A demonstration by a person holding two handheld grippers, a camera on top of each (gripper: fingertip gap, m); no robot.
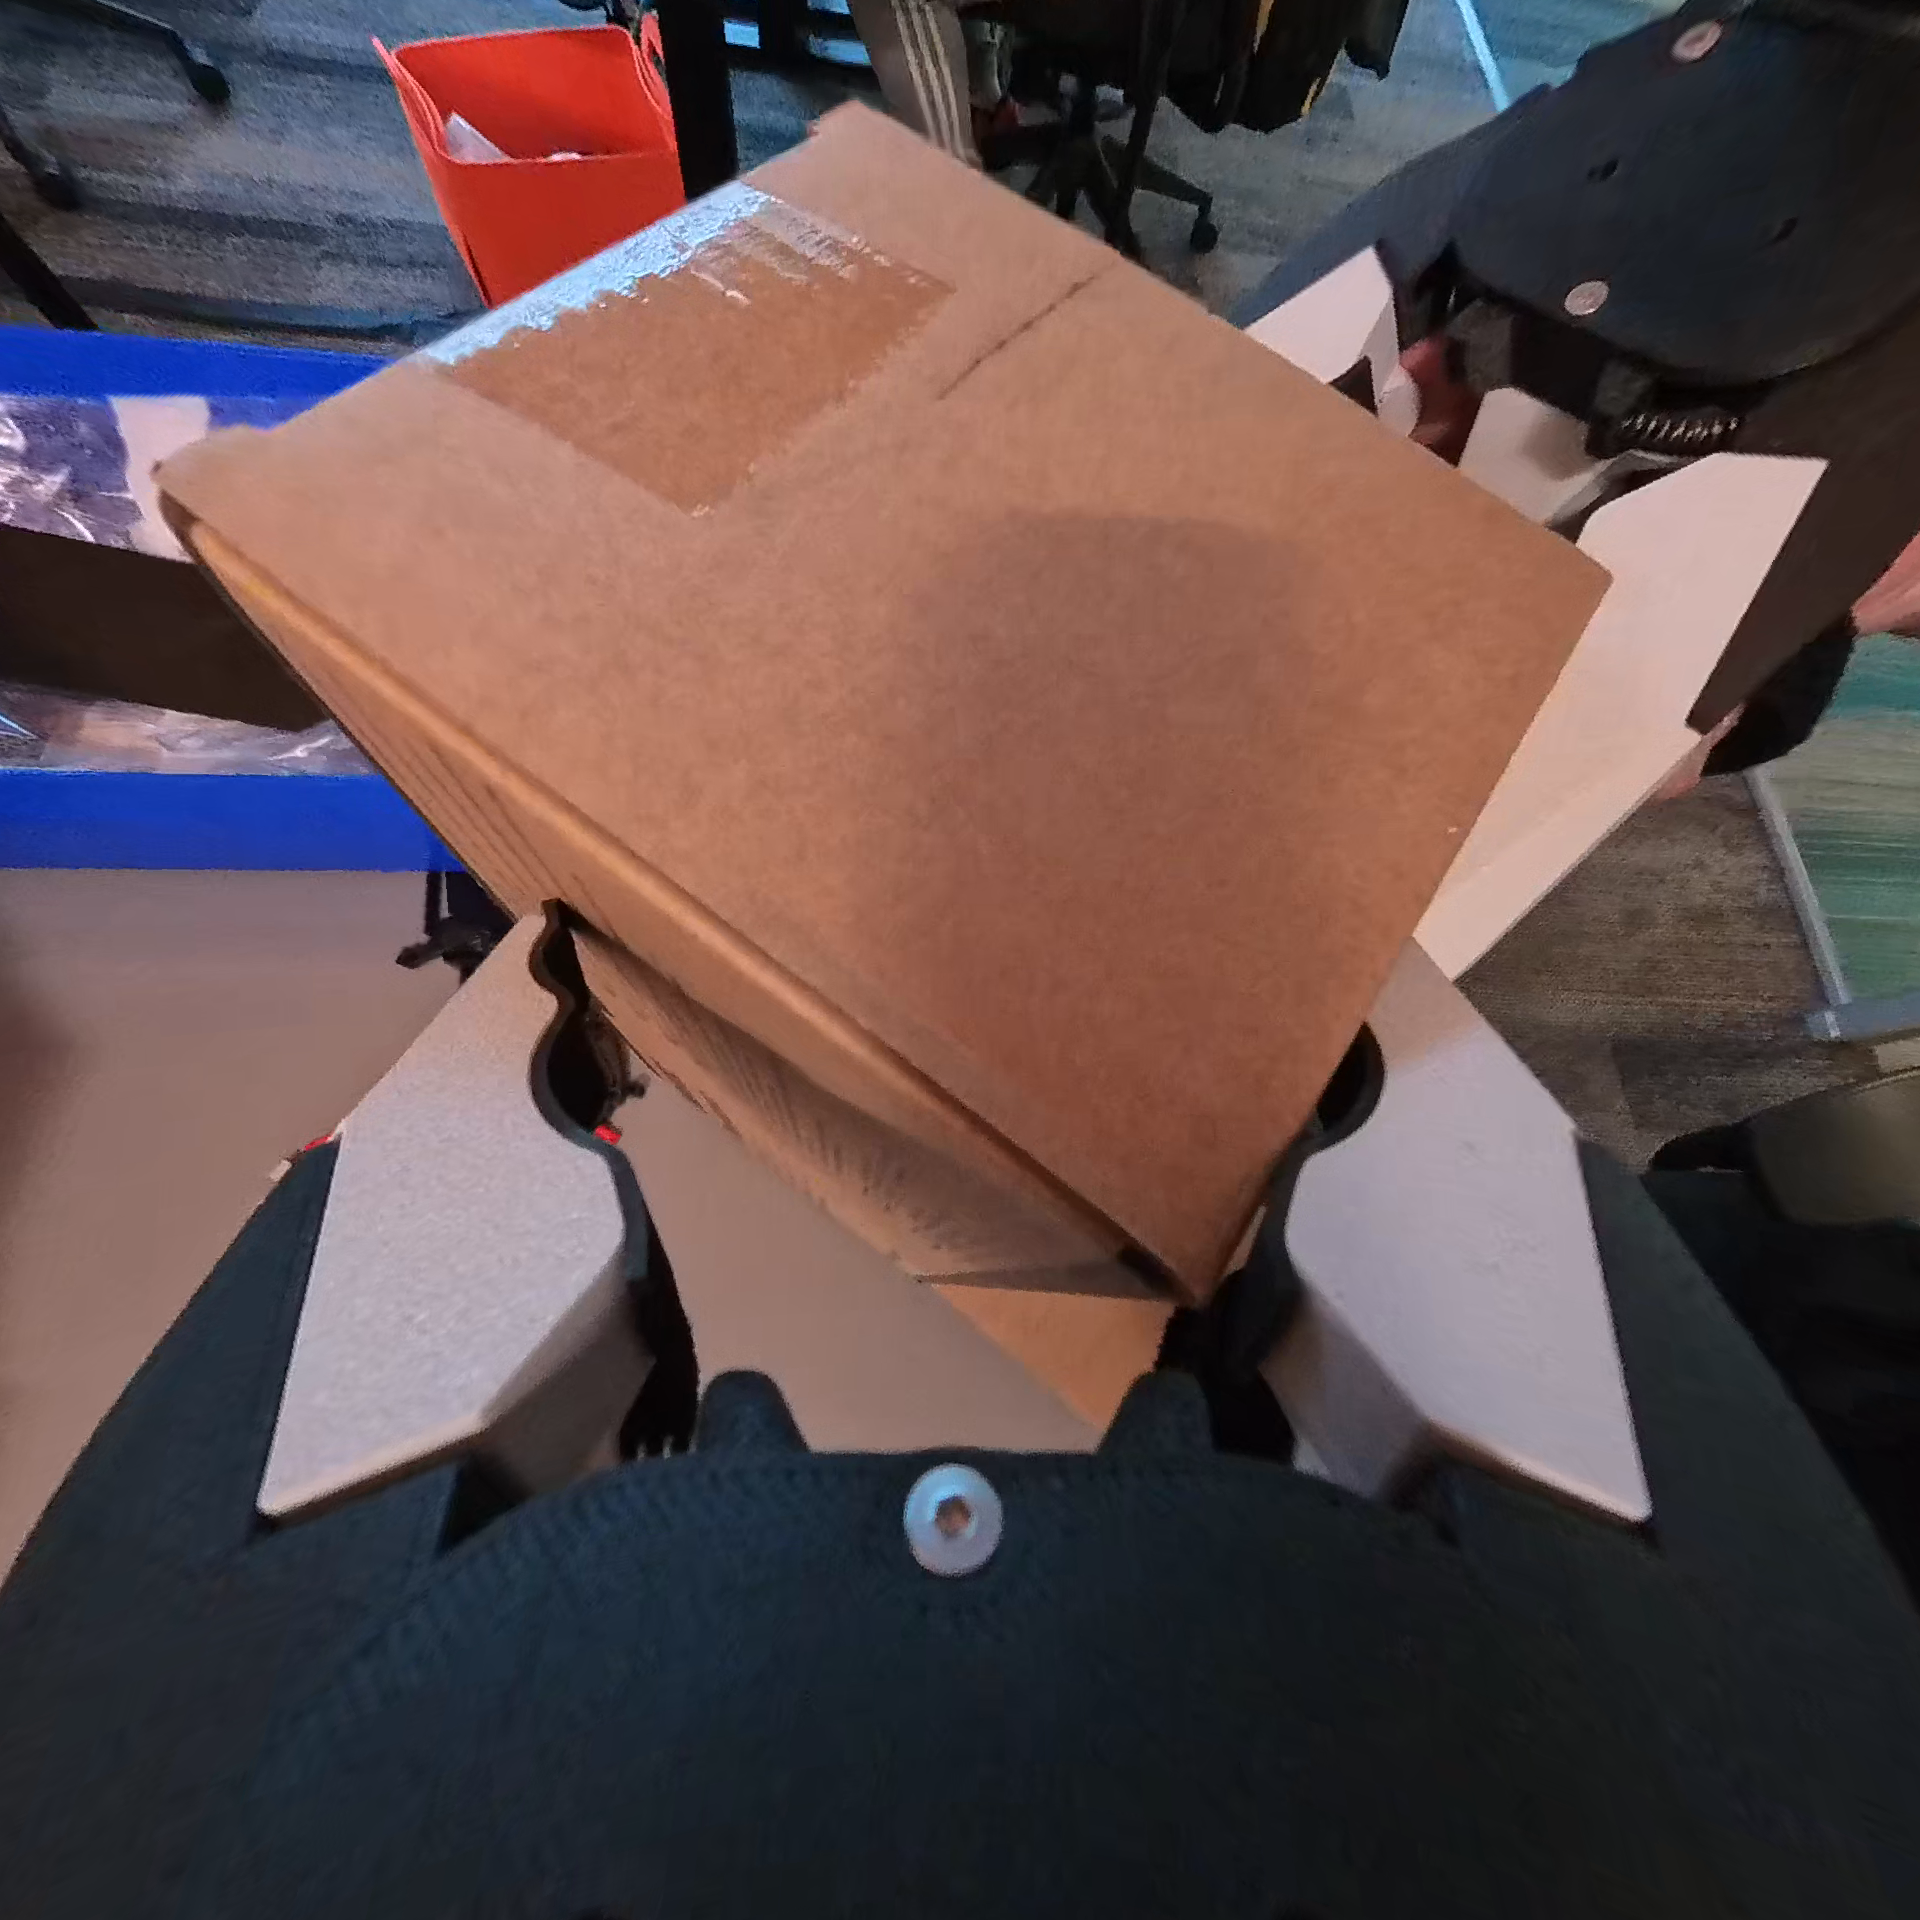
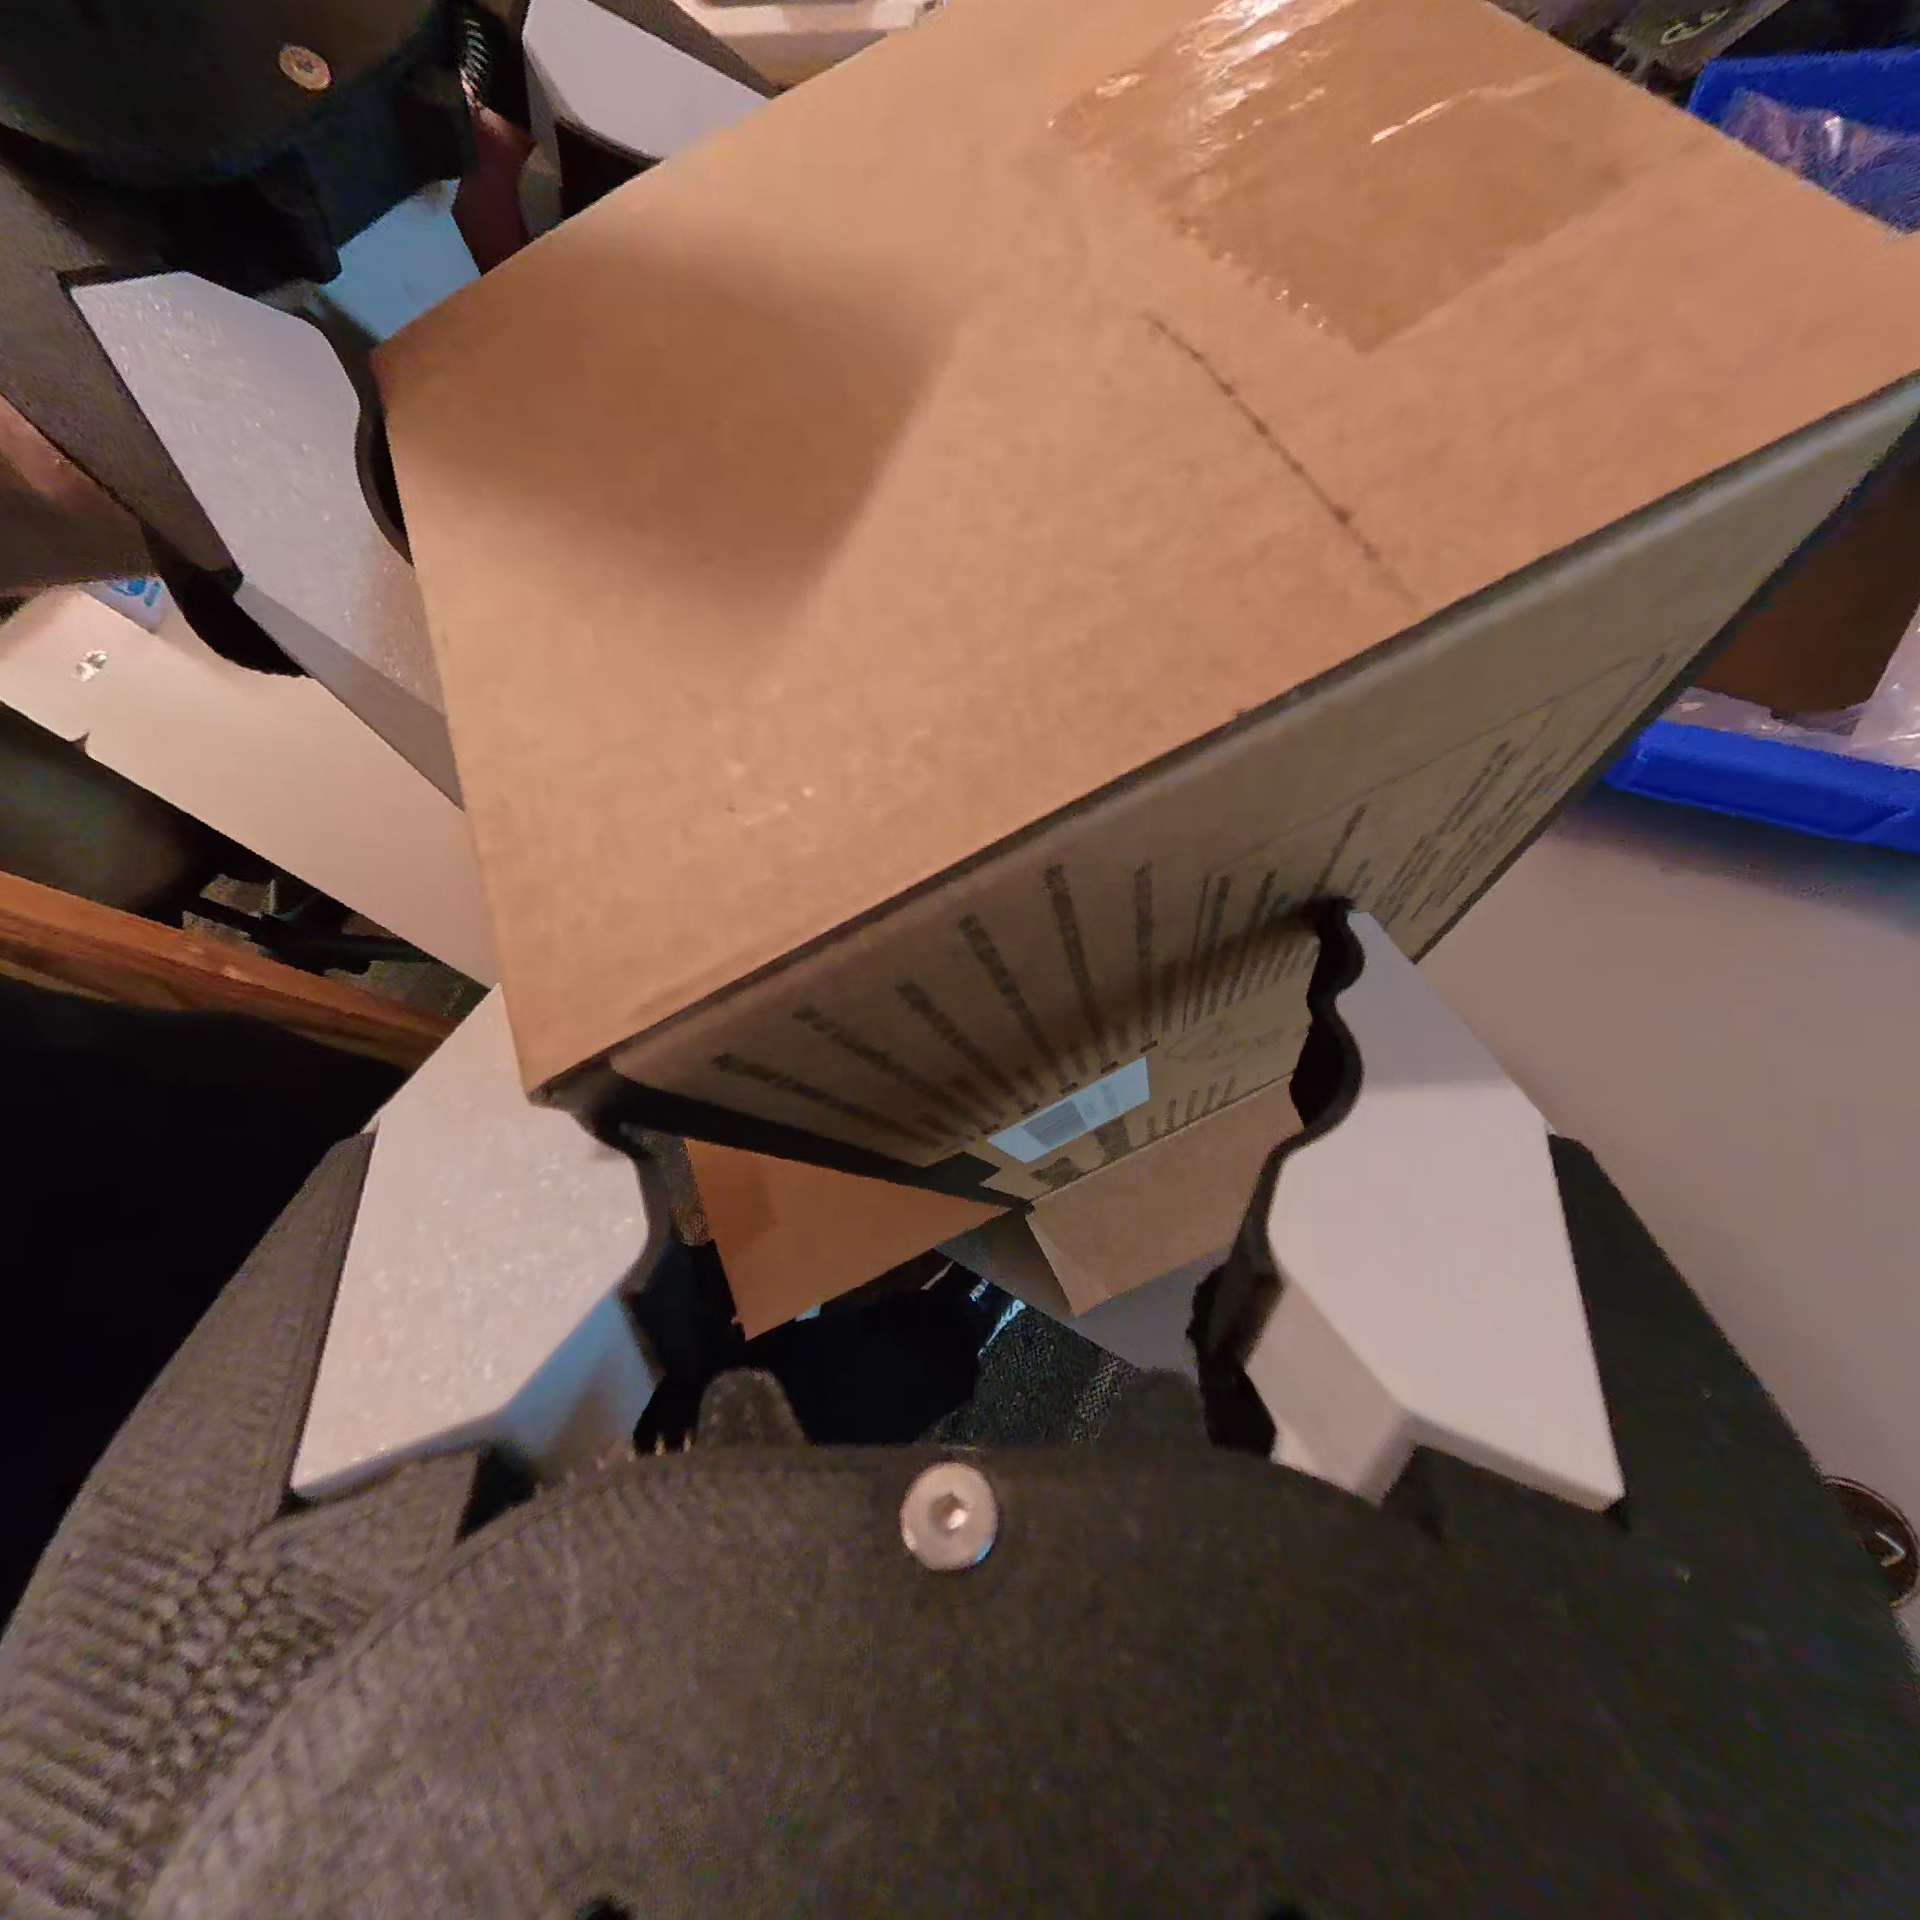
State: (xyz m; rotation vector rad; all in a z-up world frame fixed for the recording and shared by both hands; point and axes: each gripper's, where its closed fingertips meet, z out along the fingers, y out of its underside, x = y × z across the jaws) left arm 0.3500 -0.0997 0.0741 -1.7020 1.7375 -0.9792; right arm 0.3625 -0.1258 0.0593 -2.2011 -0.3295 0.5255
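Note:
A brown cardboard box with a patch of clear tape on its top face is held tilted, off the table, between both grippers. My left gripper is shut on the box's near lower end, its white fingers pressing on either side. My right gripper is shut on the opposite end of the box, over a printed side with a white sticker. Each gripper shows in the other's view: the right, the left.
A blue bin with plastic-wrapped items stands on the grey table to the left; it also shows in the right wrist view. An orange bin and an office chair base stand on the carpet beyond.

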